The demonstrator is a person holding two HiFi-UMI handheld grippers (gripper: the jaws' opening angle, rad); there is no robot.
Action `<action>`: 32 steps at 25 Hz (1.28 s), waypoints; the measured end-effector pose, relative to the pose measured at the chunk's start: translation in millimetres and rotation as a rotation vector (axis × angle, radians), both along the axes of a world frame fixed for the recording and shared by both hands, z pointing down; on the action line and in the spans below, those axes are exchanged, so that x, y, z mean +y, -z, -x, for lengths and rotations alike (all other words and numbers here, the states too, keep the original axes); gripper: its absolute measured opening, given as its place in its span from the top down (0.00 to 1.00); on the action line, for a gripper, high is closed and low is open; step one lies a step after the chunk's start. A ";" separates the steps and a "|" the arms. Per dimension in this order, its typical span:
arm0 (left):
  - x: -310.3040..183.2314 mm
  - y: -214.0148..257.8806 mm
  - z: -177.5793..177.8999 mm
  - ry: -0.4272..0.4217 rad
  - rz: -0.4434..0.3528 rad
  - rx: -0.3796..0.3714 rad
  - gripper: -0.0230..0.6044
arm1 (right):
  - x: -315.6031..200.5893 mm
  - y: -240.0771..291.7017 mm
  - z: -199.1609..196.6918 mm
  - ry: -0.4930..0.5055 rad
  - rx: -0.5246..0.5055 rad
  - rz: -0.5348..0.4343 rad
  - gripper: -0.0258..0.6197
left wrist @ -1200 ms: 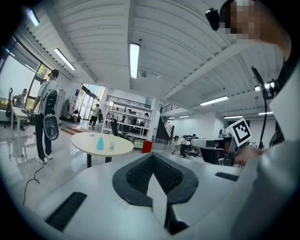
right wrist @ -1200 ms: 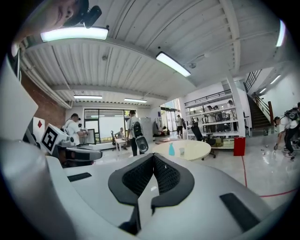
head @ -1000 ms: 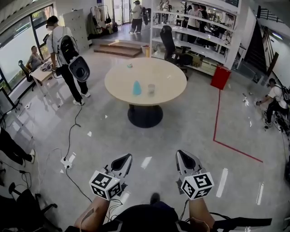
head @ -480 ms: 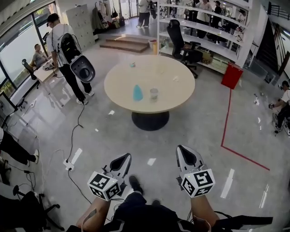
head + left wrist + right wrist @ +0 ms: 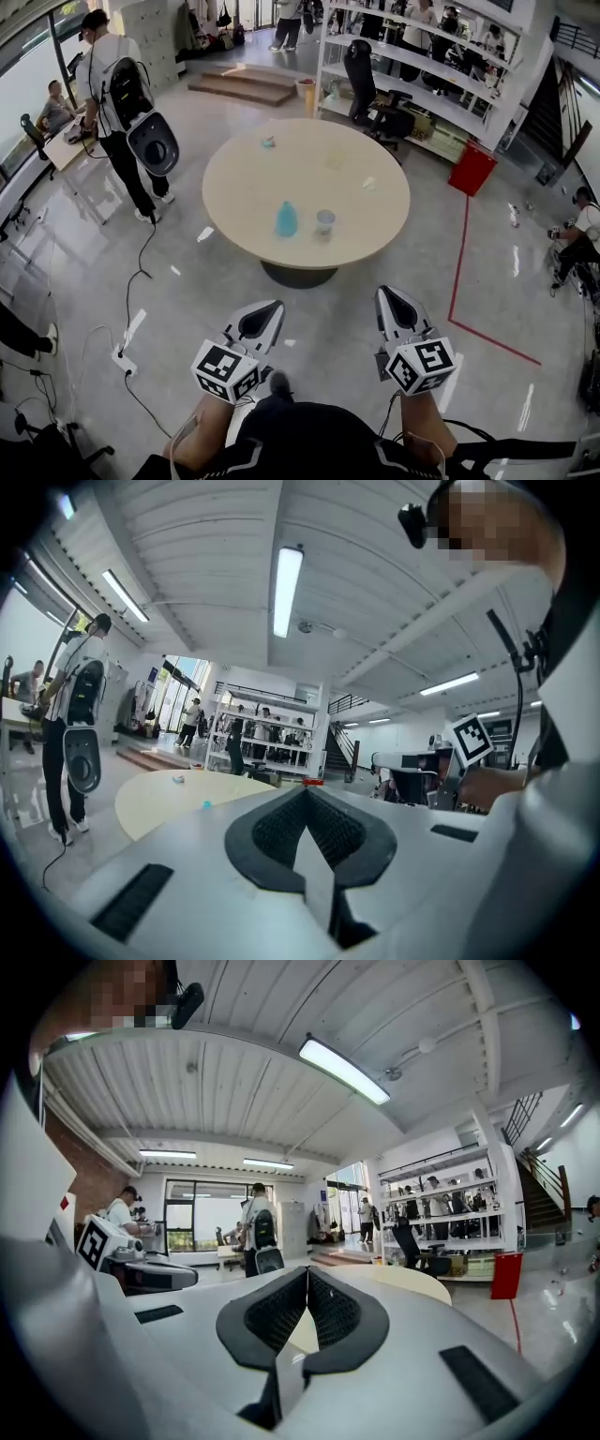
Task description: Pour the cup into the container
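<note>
My left gripper [image 5: 265, 312] and right gripper [image 5: 389, 300] were both clenched on nothing. The cup [image 5: 324, 223] stood well ahead on the counter [image 5: 366, 220], just right of the blue container [image 5: 286, 220], about equally far from both.

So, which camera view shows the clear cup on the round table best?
The head view: the clear cup stands in full sight on the round table, beside a blue thing. Both gripper views show part of the table, but I cannot make out the cup there.
</note>
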State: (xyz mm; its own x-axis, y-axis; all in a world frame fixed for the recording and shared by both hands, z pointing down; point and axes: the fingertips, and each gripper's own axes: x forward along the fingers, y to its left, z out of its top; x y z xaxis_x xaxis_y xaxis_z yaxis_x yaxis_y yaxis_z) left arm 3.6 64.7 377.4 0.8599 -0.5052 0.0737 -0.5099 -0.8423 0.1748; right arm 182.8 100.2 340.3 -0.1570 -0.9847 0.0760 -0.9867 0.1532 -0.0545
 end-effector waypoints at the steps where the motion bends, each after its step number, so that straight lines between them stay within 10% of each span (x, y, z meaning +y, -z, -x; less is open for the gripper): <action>1: -13.9 1.0 1.3 -0.003 -0.001 0.003 0.97 | -12.9 2.5 1.1 -0.004 0.007 -0.003 0.96; 22: -283.9 13.8 -66.0 0.095 0.035 0.001 0.97 | -294.6 -16.6 -83.7 0.050 -0.058 -0.012 0.95; 32: -339.8 1.0 -83.9 0.052 0.095 -0.006 0.97 | -338.5 -35.6 -94.3 0.071 -0.081 0.032 0.84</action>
